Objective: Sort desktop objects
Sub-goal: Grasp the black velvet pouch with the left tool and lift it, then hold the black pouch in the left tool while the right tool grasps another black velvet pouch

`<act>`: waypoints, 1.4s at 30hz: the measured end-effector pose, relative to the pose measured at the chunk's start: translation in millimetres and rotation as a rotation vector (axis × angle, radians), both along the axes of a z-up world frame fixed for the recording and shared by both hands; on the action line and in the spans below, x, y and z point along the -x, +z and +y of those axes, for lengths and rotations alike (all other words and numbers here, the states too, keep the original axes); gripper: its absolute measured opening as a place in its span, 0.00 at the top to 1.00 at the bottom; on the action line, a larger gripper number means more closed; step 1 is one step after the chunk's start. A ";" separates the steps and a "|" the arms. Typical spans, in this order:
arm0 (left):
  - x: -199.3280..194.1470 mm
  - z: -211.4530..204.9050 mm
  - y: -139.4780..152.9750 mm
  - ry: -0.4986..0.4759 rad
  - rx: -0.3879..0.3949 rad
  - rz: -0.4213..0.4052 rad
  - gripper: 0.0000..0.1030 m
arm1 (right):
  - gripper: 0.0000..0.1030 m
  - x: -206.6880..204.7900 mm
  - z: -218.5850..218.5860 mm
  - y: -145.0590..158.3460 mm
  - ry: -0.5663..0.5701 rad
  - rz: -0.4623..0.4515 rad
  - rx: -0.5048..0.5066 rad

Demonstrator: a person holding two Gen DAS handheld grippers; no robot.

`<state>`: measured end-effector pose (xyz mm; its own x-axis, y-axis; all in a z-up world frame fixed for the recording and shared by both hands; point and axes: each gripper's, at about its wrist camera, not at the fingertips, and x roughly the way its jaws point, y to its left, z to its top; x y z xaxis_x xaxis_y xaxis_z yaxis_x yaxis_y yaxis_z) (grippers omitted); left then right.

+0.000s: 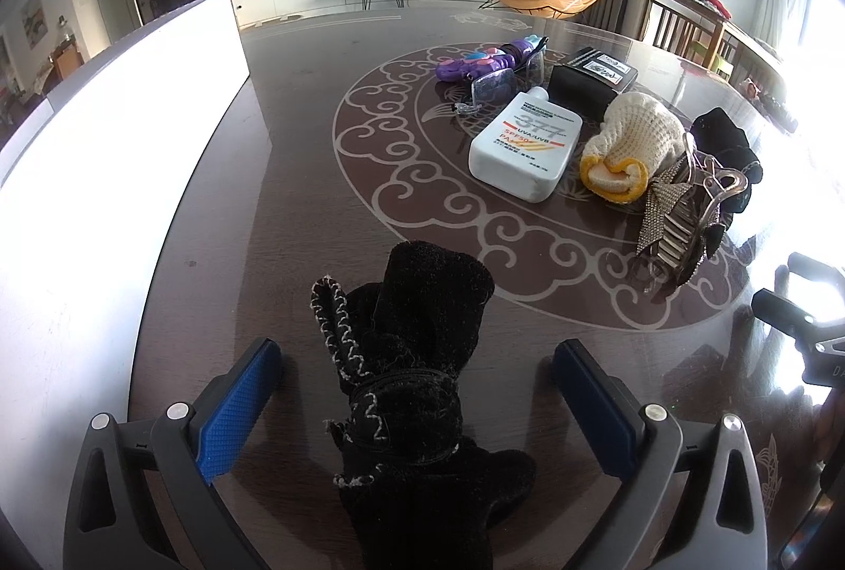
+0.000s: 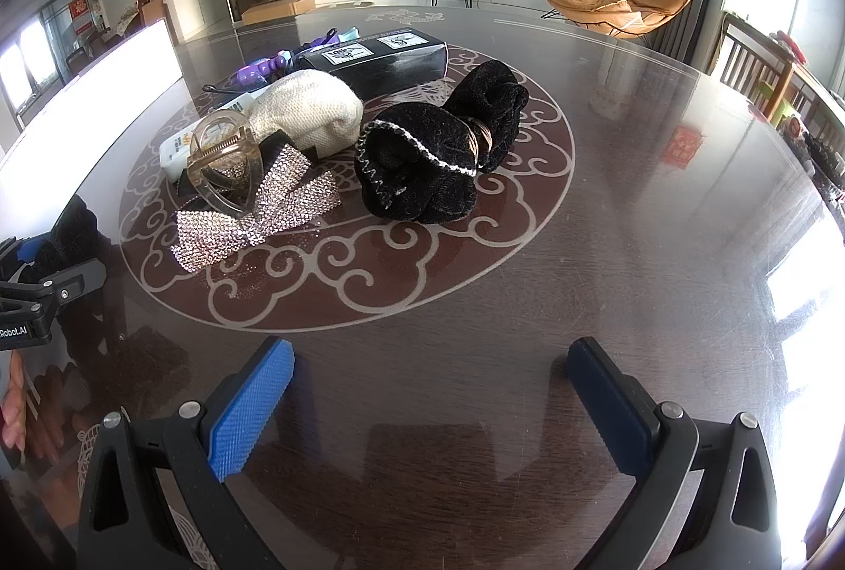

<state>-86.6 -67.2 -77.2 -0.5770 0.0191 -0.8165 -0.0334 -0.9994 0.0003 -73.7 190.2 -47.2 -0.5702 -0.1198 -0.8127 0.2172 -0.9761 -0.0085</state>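
1. Desktop clutter sits bunched on the table's (image 2: 660, 226) round scroll pattern: a sunscreen bottle (image 1: 525, 145), a cream knit glove (image 1: 631, 142), a rhinestone hair claw (image 2: 248, 195), a purple toy (image 1: 478, 65), a black box (image 2: 377, 57) and a rolled black glove (image 2: 438, 158).
2. My left gripper (image 1: 417, 403) is spread wide, its 2 blue pads on either side of another black glove (image 1: 417, 358) without touching it; that glove lies near the table edge, well apart from the pile.
3. I judge this placement starts a glove group beside the white panel (image 1: 132, 131).
4. My right gripper (image 2: 430, 409) hangs released over bare tabletop, facing the rolled black glove, probably its matching partner.
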 end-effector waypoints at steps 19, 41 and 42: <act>-0.3 0.9 -0.7 -0.003 -0.003 0.001 0.00 | 0.10 104.3 0.4 13.4 -0.194 -0.080 0.111; 0.0 1.0 -1.1 -0.002 -0.003 0.000 0.00 | 0.04 -19.0 -21.7 -2.8 -0.011 0.005 -0.005; 0.1 1.0 -1.0 -0.002 -0.003 0.000 0.00 | 0.02 -17.1 -23.1 -4.0 -0.004 -0.002 -0.005</act>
<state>-86.6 -66.2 -78.2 -0.5770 0.0227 -0.8165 -0.0354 -0.9994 -0.0028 -56.6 167.1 -51.1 -0.5690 -0.1136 -0.8145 0.2135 -0.9768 -0.0129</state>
